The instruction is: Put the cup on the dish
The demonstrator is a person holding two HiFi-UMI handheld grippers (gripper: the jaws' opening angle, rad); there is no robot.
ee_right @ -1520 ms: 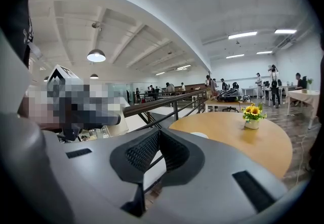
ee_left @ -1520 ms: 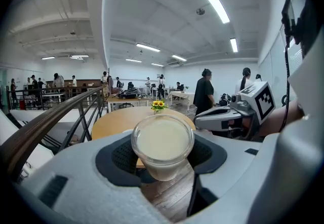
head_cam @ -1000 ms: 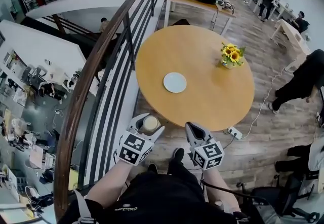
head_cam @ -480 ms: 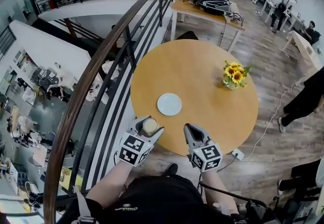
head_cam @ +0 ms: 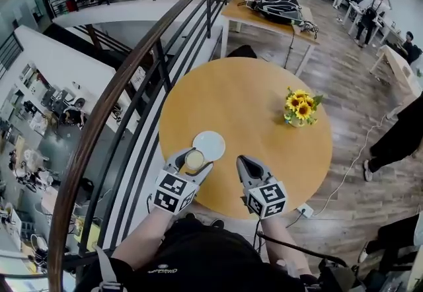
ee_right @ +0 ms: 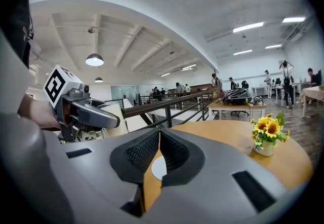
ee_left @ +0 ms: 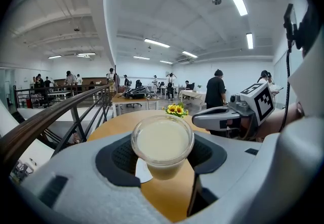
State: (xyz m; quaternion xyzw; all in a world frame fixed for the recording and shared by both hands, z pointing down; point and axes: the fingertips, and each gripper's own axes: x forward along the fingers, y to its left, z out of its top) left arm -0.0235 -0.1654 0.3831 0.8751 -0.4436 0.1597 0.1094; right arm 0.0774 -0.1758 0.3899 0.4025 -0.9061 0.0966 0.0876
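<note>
A clear plastic cup (head_cam: 195, 160) of cream-coloured drink sits between the jaws of my left gripper (head_cam: 192, 158), which is shut on it. In the left gripper view the cup (ee_left: 162, 142) stands upright between the dark pads. The white round dish (head_cam: 211, 144) lies on the round wooden table (head_cam: 264, 86), just beyond the cup and partly hidden by it. A sliver of the dish (ee_left: 142, 170) shows under the cup. My right gripper (head_cam: 245, 166) hovers over the table's near edge, shut with nothing in it. Its pads meet in front of the dish (ee_right: 158, 168).
A small pot of sunflowers (head_cam: 300, 107) stands on the table's right side. A dark railing with a wooden handrail (head_cam: 125, 96) runs along the left, with a drop to a lower floor beyond. A desk with bags (head_cam: 274, 3) stands behind the table. People stand at the right.
Both grippers have come forward from over the floor to over the table's near edge. The cup, still held, now sits right by the dish.
</note>
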